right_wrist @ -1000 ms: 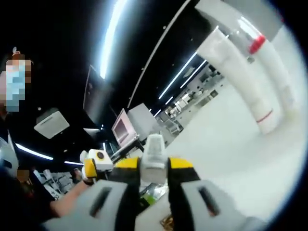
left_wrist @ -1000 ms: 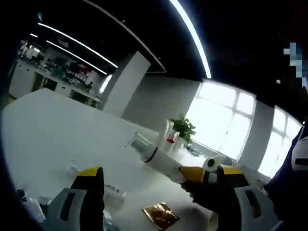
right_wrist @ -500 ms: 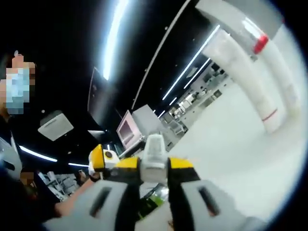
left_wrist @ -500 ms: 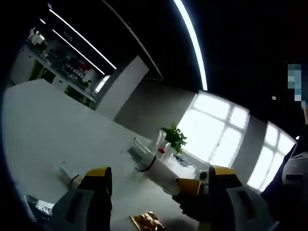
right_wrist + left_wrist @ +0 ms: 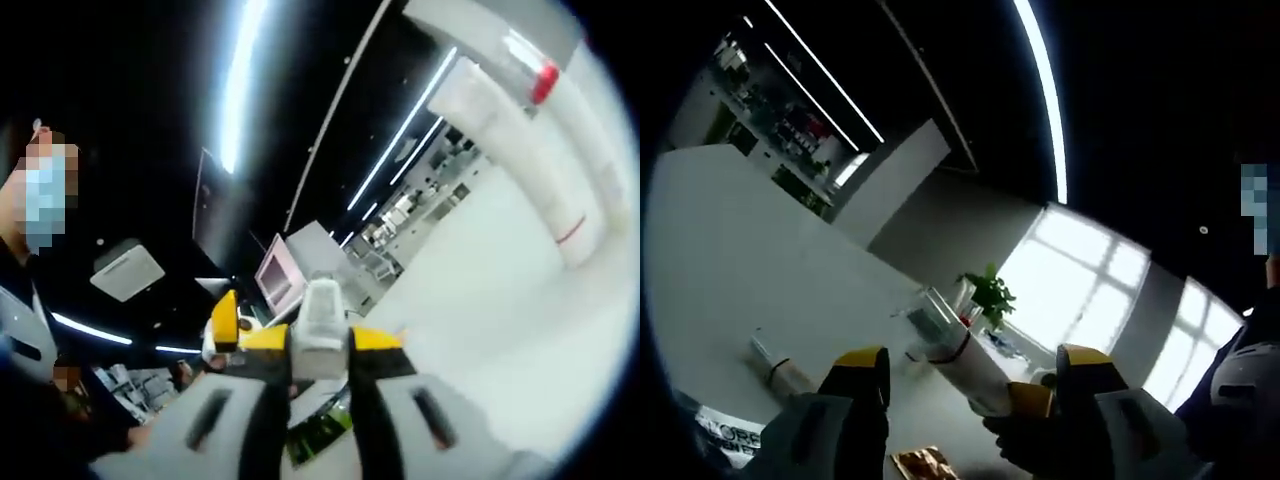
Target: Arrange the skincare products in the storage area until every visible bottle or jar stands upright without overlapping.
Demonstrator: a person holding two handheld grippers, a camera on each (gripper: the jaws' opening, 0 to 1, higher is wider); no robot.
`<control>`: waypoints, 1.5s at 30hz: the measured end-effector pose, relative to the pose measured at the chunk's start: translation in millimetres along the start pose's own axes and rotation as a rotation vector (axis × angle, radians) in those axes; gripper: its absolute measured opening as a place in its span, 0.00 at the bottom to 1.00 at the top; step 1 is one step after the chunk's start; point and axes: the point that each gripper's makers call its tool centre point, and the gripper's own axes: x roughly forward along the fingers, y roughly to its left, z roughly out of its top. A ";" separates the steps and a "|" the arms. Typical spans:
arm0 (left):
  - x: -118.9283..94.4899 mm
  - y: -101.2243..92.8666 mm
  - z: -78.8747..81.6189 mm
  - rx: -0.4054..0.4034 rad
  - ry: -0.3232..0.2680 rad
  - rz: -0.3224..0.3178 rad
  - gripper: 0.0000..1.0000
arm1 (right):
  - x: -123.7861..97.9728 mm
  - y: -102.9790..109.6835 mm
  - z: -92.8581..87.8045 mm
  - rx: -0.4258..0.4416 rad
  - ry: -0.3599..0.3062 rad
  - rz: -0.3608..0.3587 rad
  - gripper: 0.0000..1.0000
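Observation:
My left gripper stands open above the white table, its yellow-tipped jaws wide apart. Between them in the left gripper view lies a white tube with a red band; my right gripper comes in from the right and holds its near end. In the right gripper view my right gripper is shut on the white tube's end. The left gripper's yellow tip shows just beyond it on the left. Another white tube lies flat on the table at the left.
A gold packet lies on the table near my jaws, and a printed pack at the bottom left. A clear container and a potted plant stand further back. Two tall white tubes, one red-capped, cross the right gripper view.
Both cameras have tilted, so the table sits lower in the left gripper view. The left gripper's yellow tip has drawn nearer in the right gripper view. The right gripper still holds the tube.

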 end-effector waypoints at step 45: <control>4.9 -25.9 -9.6 -0.046 0.011 -0.121 0.36 | -1.7 25.1 -6.2 0.288 -0.078 0.173 0.19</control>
